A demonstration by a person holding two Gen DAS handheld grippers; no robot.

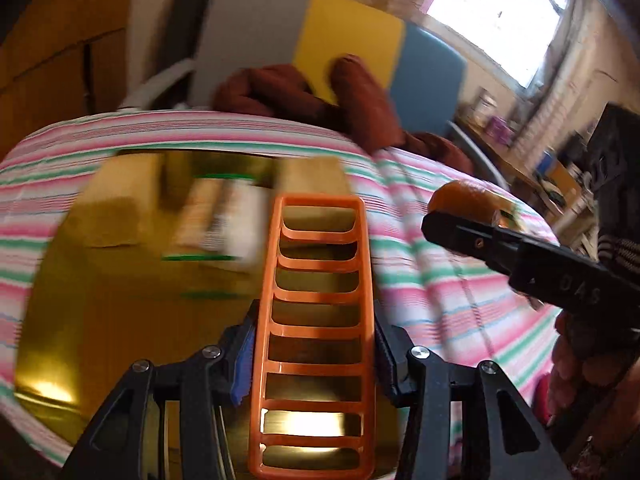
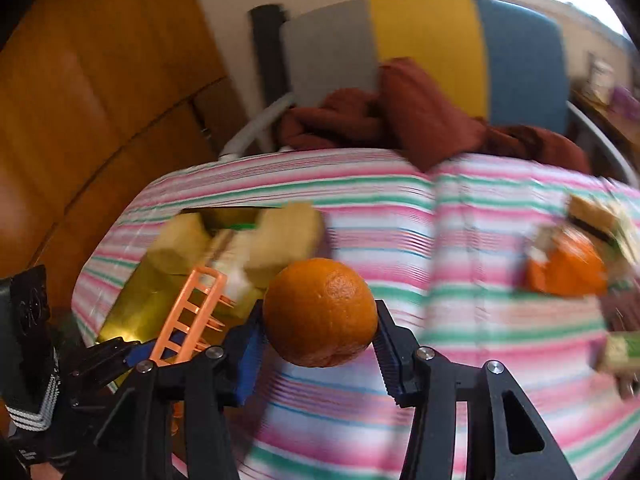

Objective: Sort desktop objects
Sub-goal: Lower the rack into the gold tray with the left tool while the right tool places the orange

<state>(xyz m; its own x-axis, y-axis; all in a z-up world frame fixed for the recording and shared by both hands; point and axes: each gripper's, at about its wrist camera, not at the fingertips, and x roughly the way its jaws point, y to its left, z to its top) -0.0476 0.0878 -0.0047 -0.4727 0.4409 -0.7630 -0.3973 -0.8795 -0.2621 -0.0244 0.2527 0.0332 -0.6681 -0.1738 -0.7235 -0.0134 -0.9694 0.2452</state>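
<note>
Two grippers showing over a table draped in a pink, green and white striped cloth [image 2: 460,208], largest thing in sight. Beyond its far edge, standing upright, a chair back in grey, yellow and blue panels [image 2: 424,48], with a rust-red garment [image 2: 416,116] heaped at its foot and spilling onto the cloth. Lying open on the left part of the table, a gold cardboard box [image 1: 80,280], flaps spread, with pale packets [image 1: 228,220] inside, too blurred to identify. Sitting blurred near the table's right edge, a pile of small items including something orange [image 2: 568,268]. Clamping an orange plastic comb [image 1: 316,320] from both sides, the left gripper [image 1: 316,344], comb pointing forward over the box and past its far flap. Gripping a round orange [image 2: 320,312] between blue pads, the right gripper [image 2: 320,344], fruit hanging clear above the striped cloth, just right of the box. Appearing in the left view too, the same orange, at the tip of a black finger [image 1: 472,236].
</note>
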